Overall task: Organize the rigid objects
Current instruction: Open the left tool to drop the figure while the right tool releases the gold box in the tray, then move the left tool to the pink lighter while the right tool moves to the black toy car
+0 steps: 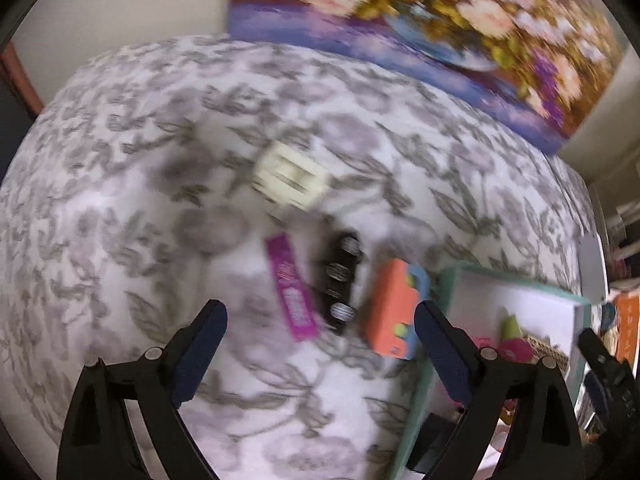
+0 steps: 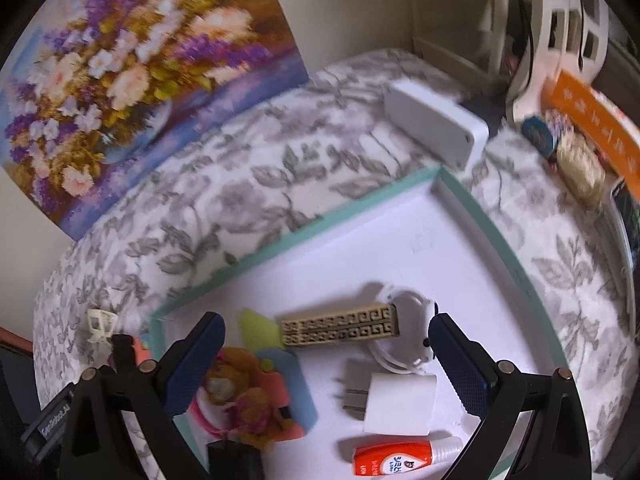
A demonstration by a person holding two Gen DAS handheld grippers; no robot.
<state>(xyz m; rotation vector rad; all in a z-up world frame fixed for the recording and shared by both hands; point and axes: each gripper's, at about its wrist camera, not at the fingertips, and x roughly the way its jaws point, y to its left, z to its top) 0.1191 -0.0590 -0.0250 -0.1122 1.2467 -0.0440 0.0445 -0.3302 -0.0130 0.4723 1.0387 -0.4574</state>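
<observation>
A: We found the left gripper [image 1: 320,344] fingers apart, empty, above the pink bar [image 1: 292,292] and black strip [image 1: 340,280] beside the tray [image 2: 500,240].

B: Right gripper [image 2: 326,364] likewise apart. We judged a double pickup likely; they lay close.

white lettering reading "senrobot.ai" is printed on a black block [image 2: 50,426] at the lower left of the right wrist view. korean characters and a round logo are printed on an orange glue tube [image 2: 394,462], too small to be read. the pink strip's [image 1: 291,292] print is blurred beyond reading.
</observation>
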